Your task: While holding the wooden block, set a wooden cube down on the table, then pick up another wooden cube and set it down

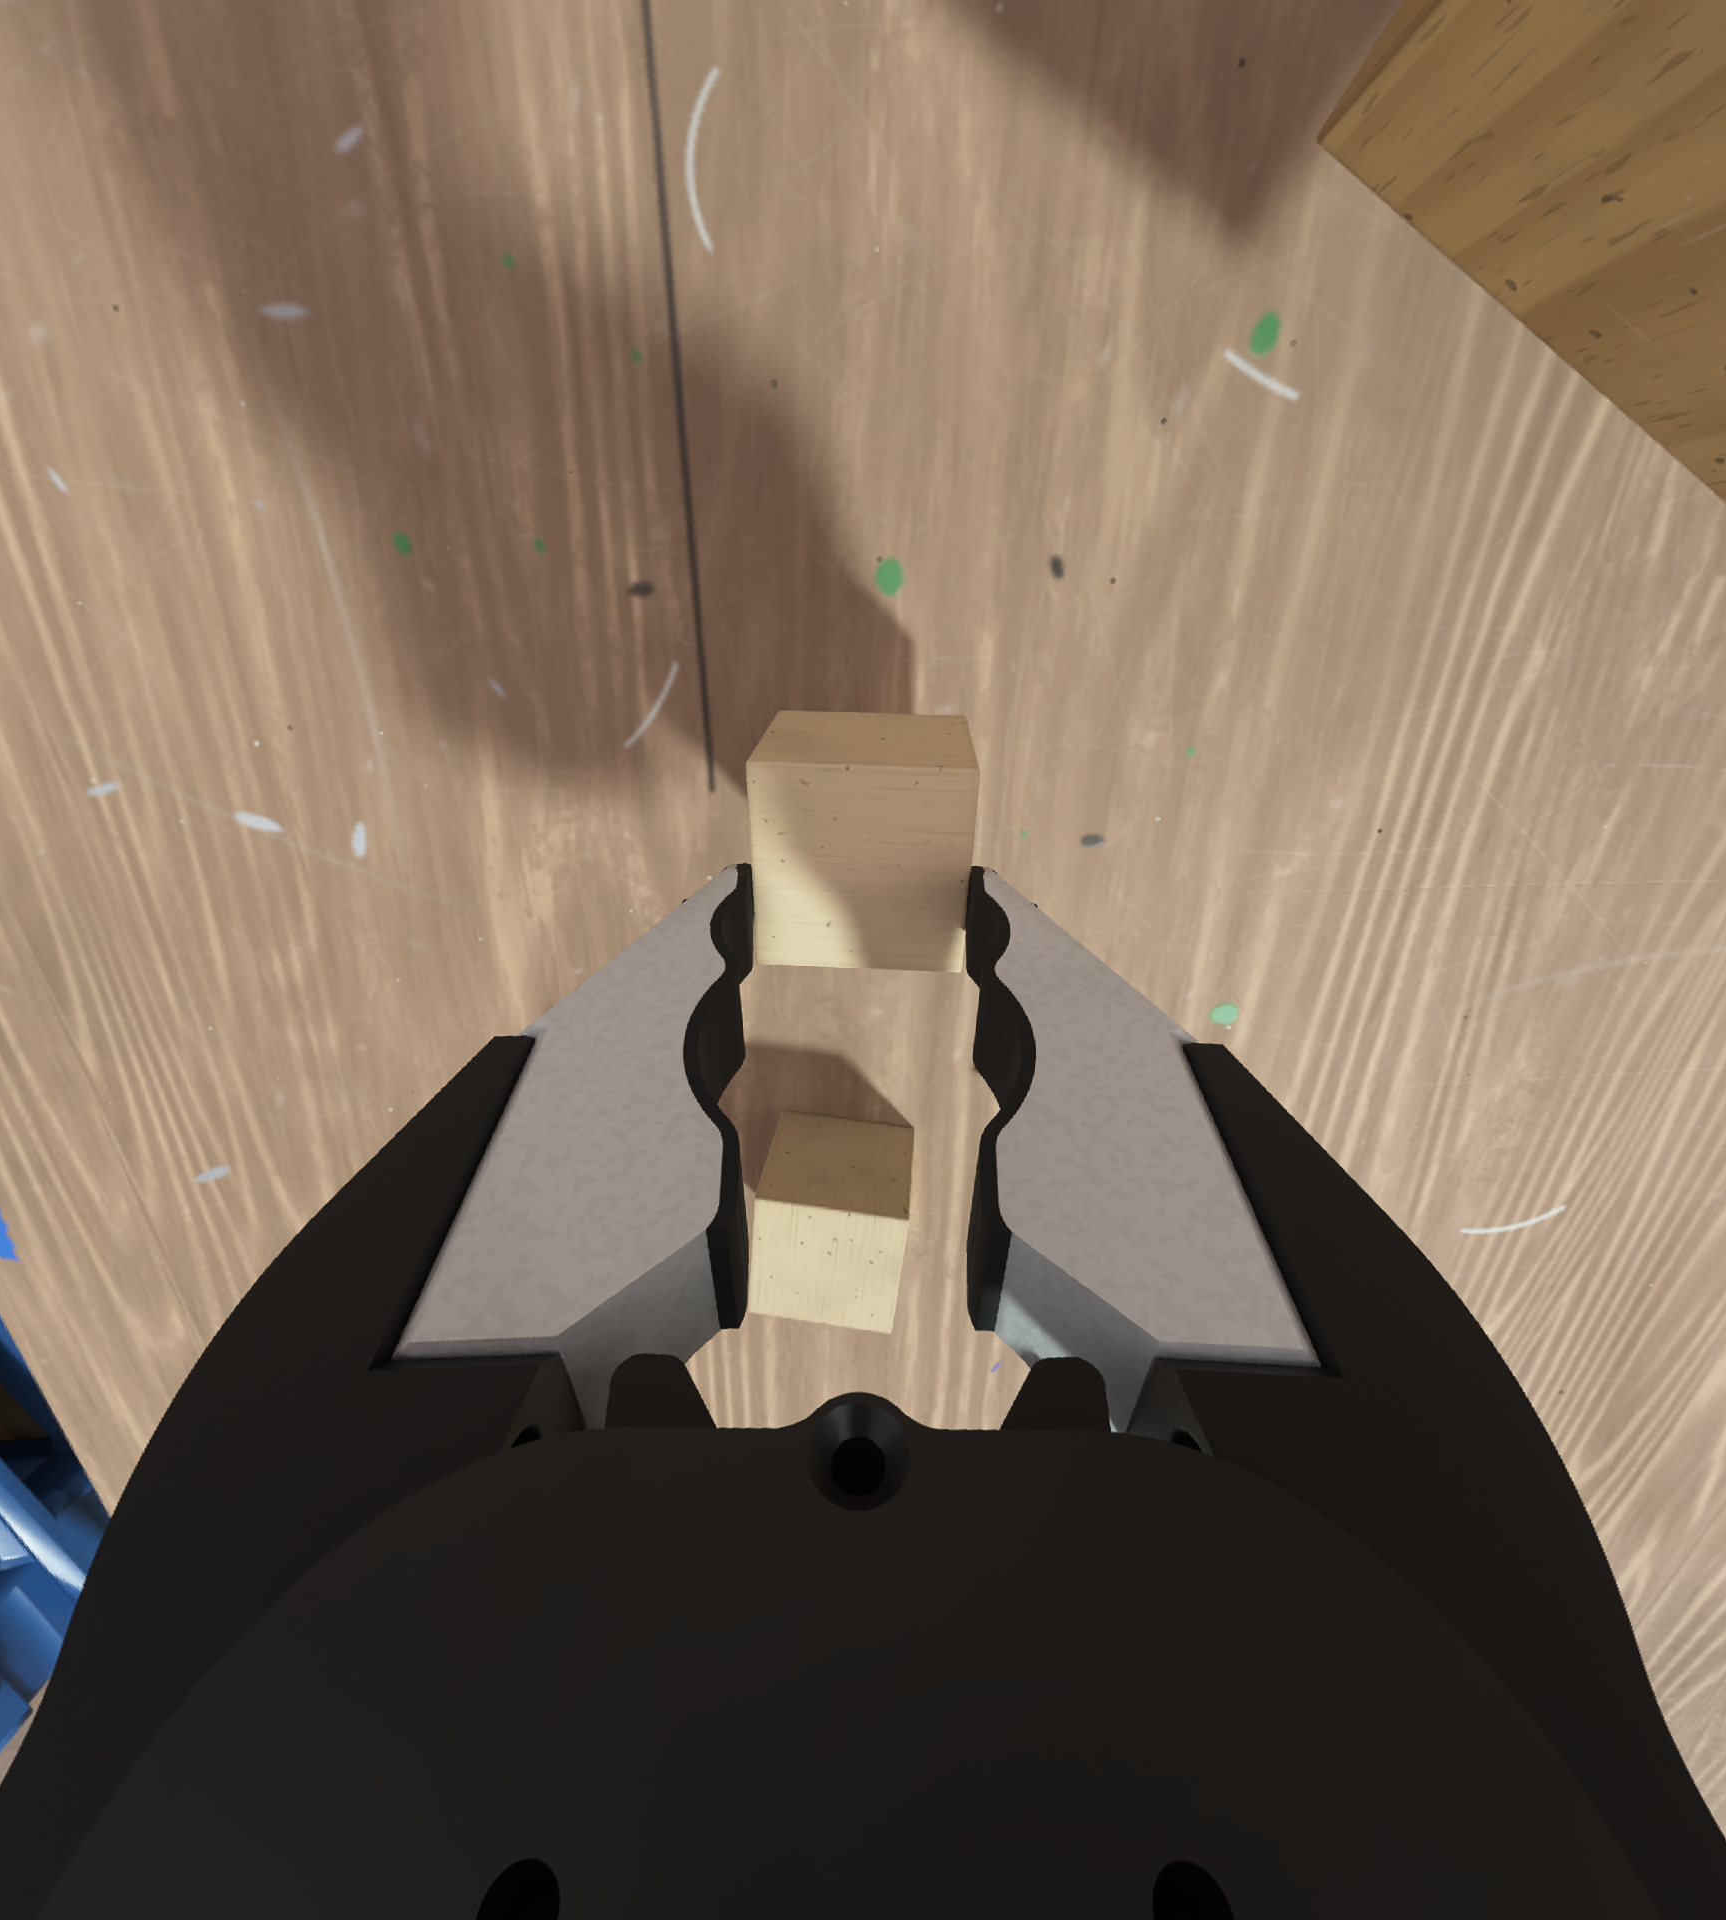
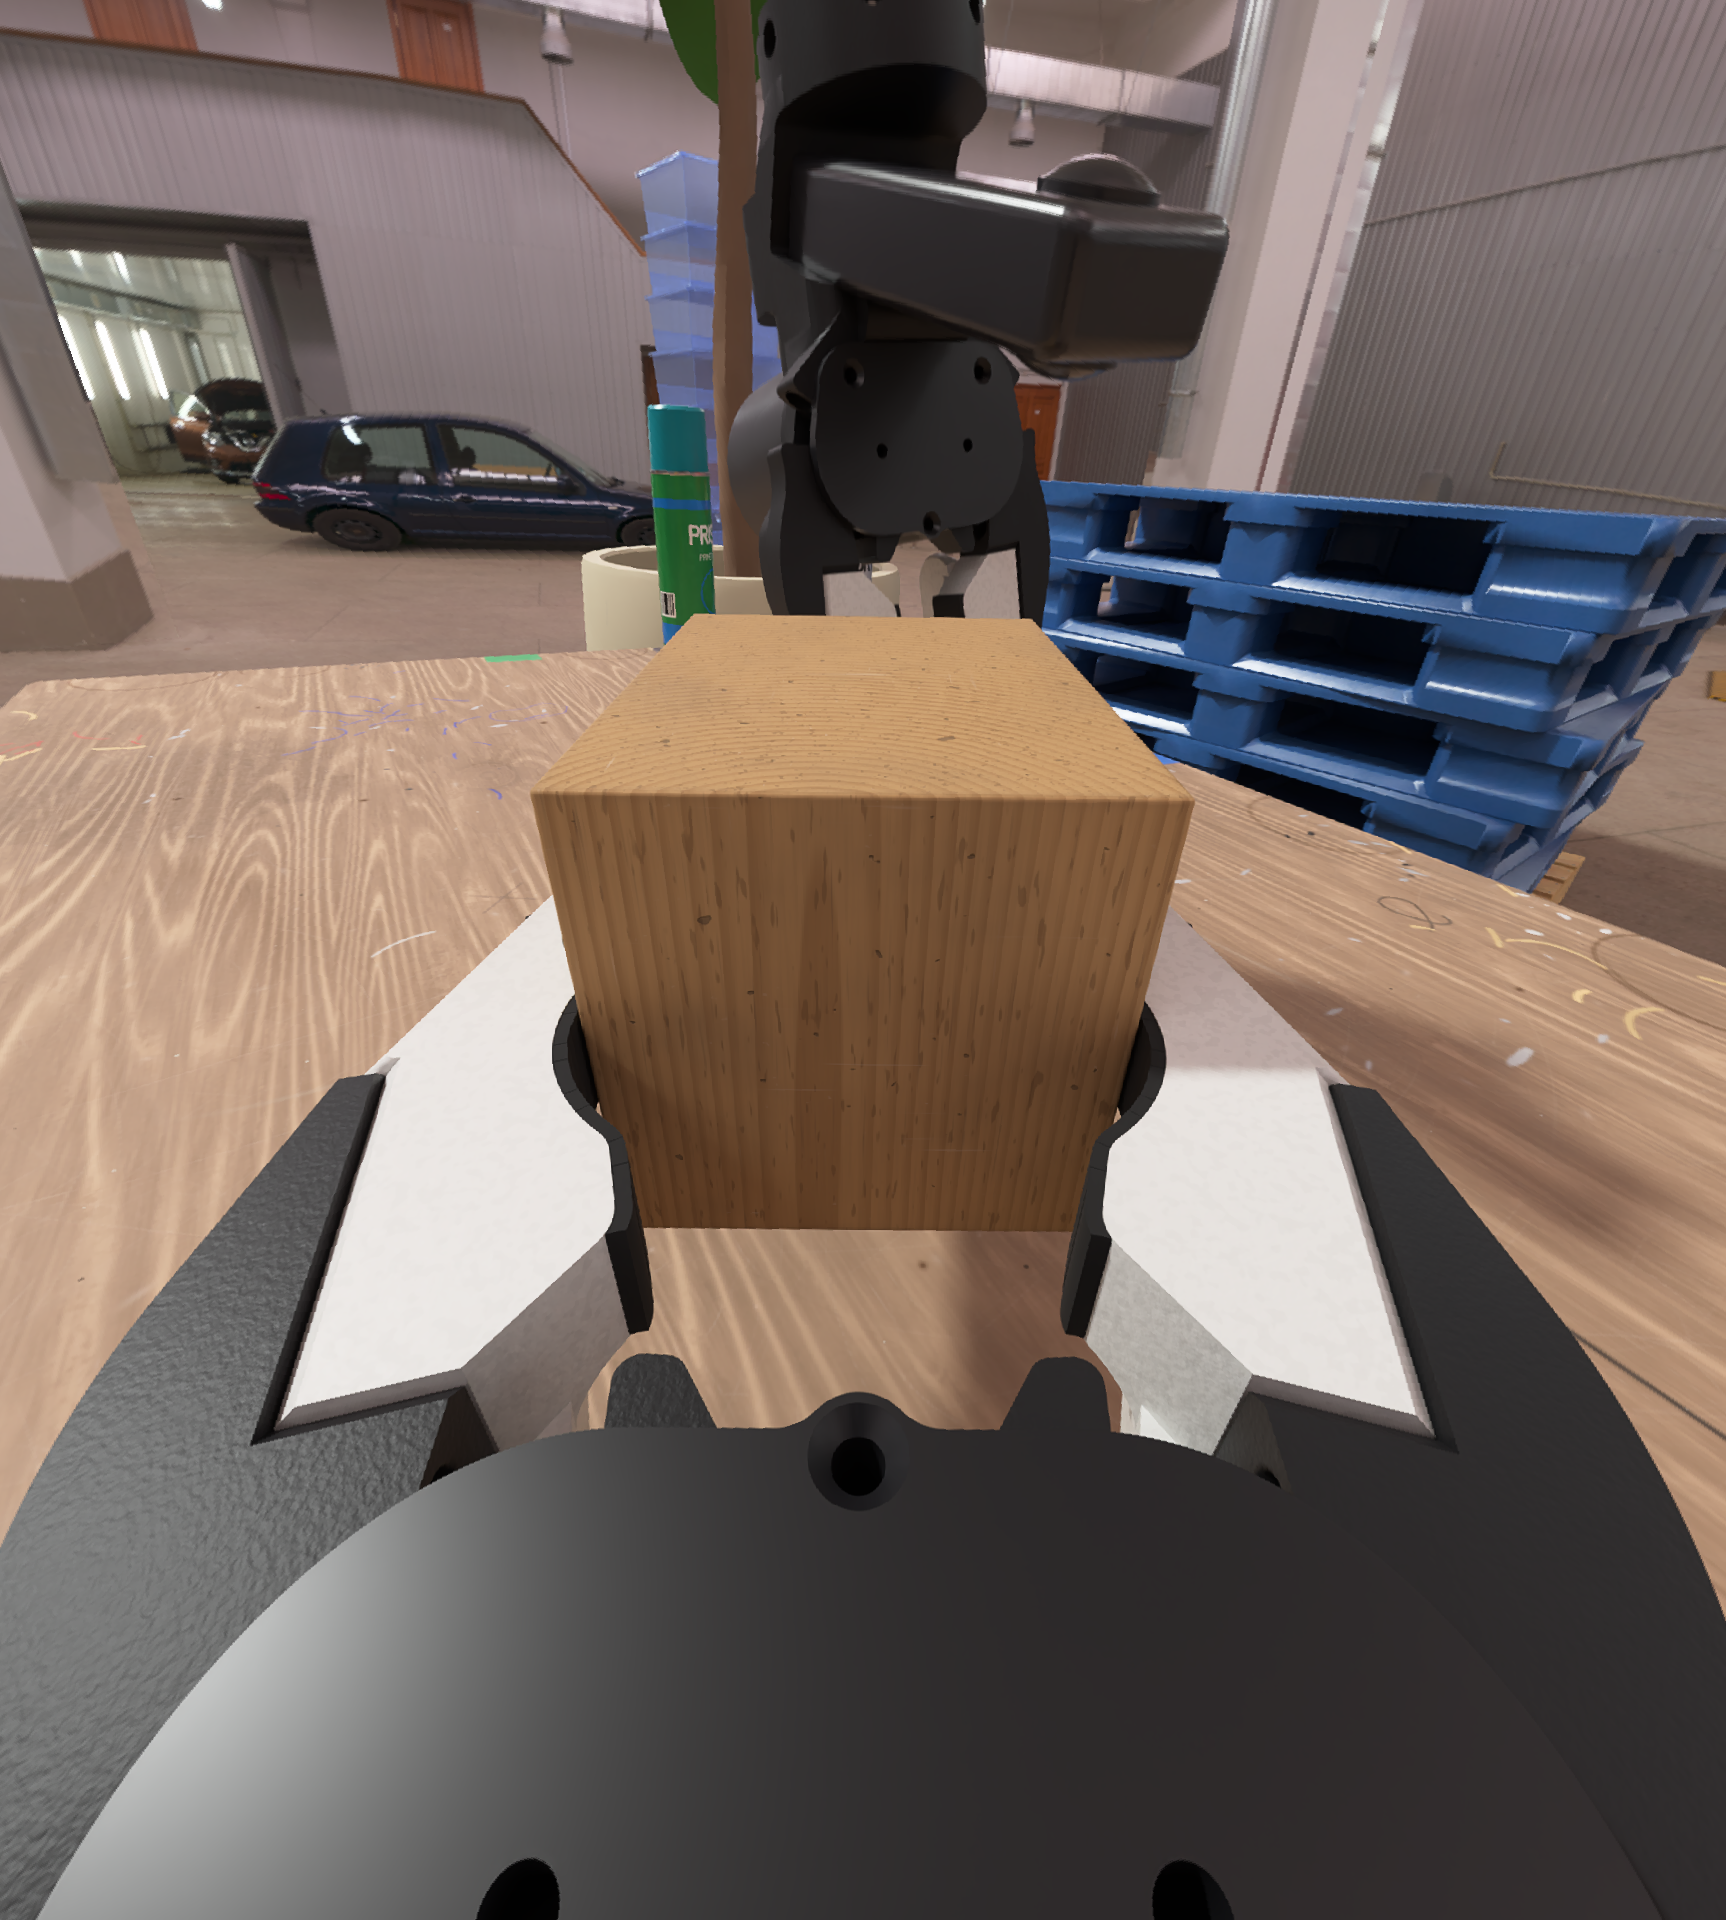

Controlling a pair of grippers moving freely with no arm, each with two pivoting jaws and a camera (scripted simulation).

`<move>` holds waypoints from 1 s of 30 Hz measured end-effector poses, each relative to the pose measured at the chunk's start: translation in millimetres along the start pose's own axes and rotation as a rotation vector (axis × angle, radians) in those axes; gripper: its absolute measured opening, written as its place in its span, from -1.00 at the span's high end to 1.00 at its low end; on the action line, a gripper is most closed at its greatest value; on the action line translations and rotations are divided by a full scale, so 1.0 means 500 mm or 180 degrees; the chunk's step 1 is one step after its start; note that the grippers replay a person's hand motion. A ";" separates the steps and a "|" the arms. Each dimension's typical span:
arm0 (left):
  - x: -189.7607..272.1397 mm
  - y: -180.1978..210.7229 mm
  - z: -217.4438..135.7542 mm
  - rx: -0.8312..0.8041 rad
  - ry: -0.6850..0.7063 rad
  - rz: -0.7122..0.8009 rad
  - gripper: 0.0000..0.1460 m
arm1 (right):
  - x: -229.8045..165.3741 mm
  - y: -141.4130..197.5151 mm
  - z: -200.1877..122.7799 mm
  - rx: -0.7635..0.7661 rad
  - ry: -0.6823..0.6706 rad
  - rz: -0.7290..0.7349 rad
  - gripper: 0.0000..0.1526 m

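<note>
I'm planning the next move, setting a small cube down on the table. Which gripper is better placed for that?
Left. The left gripper already grips a pale cube at its fingertips, pointing down at the table. The right gripper is occupied, clamped on the big wooden block.

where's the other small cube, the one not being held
In the left wrist view the loose cube lies on the table, seen between the left gripper's fingers, below the held cube.
</note>
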State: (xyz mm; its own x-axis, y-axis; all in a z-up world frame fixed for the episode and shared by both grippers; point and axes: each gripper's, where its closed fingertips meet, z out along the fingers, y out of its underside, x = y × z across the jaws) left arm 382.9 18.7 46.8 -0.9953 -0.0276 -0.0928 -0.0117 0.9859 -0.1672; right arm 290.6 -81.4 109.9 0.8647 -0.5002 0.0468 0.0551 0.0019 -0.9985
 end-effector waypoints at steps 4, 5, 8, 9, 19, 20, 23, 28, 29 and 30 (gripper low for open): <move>0.003 0.002 0.017 -0.0013 0.0007 0.0041 0.44 | -0.001 0.000 0.000 -0.0002 -0.0004 -0.0001 -0.28; 0.003 0.004 0.021 -0.0017 0.0018 0.0040 0.44 | -0.001 0.001 0.001 -0.0005 -0.0004 0.0001 -0.28; 0.004 0.008 0.031 -0.0044 0.0038 0.0053 0.44 | 0.000 0.001 0.001 -0.0009 0.0002 0.0001 -0.28; 0.004 0.009 0.032 -0.0048 0.0041 0.0062 0.44 | 0.000 0.002 0.001 -0.0011 0.0002 0.0003 -0.28; 0.008 0.002 0.038 0.0025 0.0051 0.0081 0.44 | 0.000 0.003 0.002 -0.0022 -0.0005 0.0006 -0.28; 0.008 0.002 0.038 0.0030 0.0054 0.0075 0.44 | -0.001 0.003 0.002 -0.0022 -0.0007 0.0004 -0.28; 0.008 0.001 0.038 0.0040 0.0051 0.0041 0.44 | -0.002 0.003 0.002 -0.0025 -0.0015 0.0006 -0.28; 0.007 0.001 0.038 0.0045 0.0050 0.0007 0.44 | -0.002 0.003 0.002 -0.0023 -0.0016 0.0003 -0.28; 0.007 0.001 0.038 0.0044 0.0051 0.0003 0.44 | -0.002 0.003 0.003 -0.0023 -0.0019 0.0005 -0.28; 0.007 0.001 0.038 0.0044 0.0052 0.0004 0.44 | -0.003 0.003 0.003 -0.0023 -0.0021 0.0004 -0.28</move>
State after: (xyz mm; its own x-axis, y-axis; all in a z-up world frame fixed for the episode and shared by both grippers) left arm 381.0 15.8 27.7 -0.9967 -0.0235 -0.0771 -0.0093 0.9835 -0.1808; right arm 290.3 -79.7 108.3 0.8680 -0.4945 0.0457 0.0504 -0.0038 -0.9987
